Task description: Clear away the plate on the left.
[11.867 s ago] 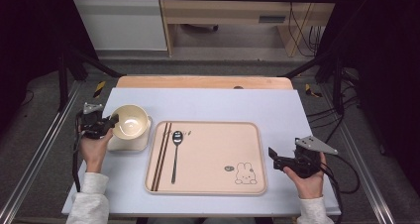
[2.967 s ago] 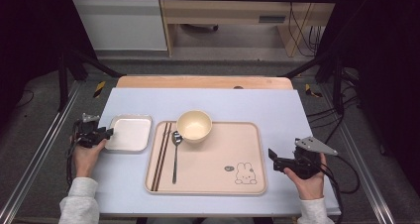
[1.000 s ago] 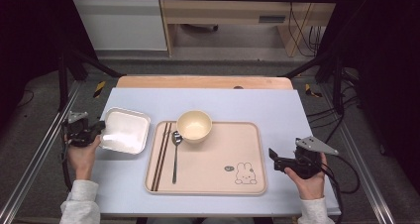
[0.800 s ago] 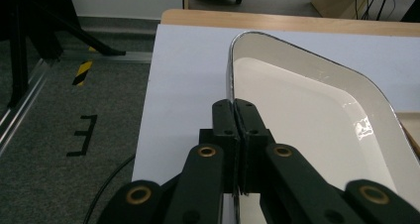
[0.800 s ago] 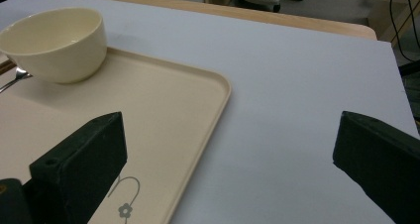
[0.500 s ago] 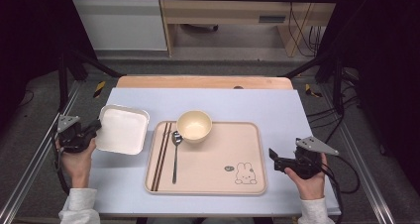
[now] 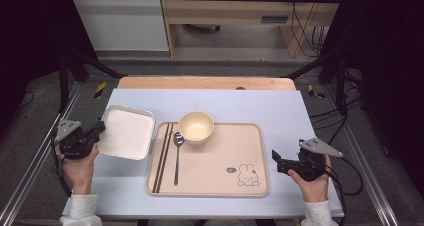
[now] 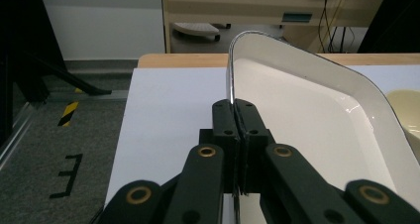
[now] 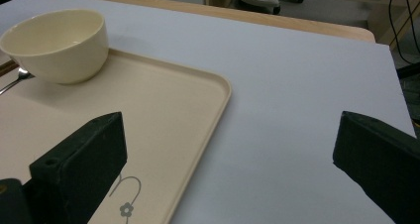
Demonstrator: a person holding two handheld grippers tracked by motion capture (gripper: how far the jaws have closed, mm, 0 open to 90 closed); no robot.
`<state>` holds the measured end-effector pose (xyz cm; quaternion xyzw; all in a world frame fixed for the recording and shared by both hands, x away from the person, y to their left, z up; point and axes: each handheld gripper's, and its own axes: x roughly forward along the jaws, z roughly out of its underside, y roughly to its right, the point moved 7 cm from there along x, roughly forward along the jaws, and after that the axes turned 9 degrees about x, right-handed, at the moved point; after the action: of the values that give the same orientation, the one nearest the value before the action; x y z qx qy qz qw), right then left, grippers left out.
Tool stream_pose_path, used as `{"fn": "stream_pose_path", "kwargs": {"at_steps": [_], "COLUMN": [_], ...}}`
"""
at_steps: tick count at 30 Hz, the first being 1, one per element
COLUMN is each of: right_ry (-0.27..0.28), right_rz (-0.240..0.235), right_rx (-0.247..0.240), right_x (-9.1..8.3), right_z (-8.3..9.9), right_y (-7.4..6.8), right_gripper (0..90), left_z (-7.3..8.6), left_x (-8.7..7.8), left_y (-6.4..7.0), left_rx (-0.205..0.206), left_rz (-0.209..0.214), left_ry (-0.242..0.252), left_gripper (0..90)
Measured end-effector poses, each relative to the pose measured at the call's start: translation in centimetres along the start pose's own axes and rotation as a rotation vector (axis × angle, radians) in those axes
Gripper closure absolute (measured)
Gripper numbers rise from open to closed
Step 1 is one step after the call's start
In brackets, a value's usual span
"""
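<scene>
White dish (image 7: 127,133): square, tilted, at the table's left, just left of the tray — its near-left rim pinched in the left gripper (image 7: 95,133).
Left gripper: jaws pressed together on the dish's thin edge, seen close in the left gripper view (image 8: 236,116).
Right gripper (image 7: 278,161): jaws spread wide, holding nothing, at the table's (image 7: 260,106) near right — just right of the tray.
Beige tray (image 7: 220,158): carries a cream bowl (image 7: 196,127) at its far left, a spoon (image 7: 177,151) and chopsticks (image 7: 162,156).
</scene>
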<state>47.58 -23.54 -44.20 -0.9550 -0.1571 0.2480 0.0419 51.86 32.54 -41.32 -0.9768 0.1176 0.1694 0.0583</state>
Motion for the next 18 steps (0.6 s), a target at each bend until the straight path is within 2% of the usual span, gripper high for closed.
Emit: {"fn": "stream_pose_path", "kwargs": {"at_steps": [9,18], "right_ry": [-0.008,-0.007], "right_rz": [-0.002,-0.005], "right_rx": [-0.01,-0.01], "right_x": [0.1,0.0], "right_z": [0.2,0.1], "right_y": [-0.3,-0.4], "right_gripper": [0.5,0.5], "left_z": [-1.1,-1.9], "left_x": [-1.0,-1.3], "left_y": [1.9,4.0], "left_rx": [0.011,0.051], "left_rz": [0.045,0.085], "left_ry": [0.047,0.067], "left_gripper": [88.9,88.9]}}
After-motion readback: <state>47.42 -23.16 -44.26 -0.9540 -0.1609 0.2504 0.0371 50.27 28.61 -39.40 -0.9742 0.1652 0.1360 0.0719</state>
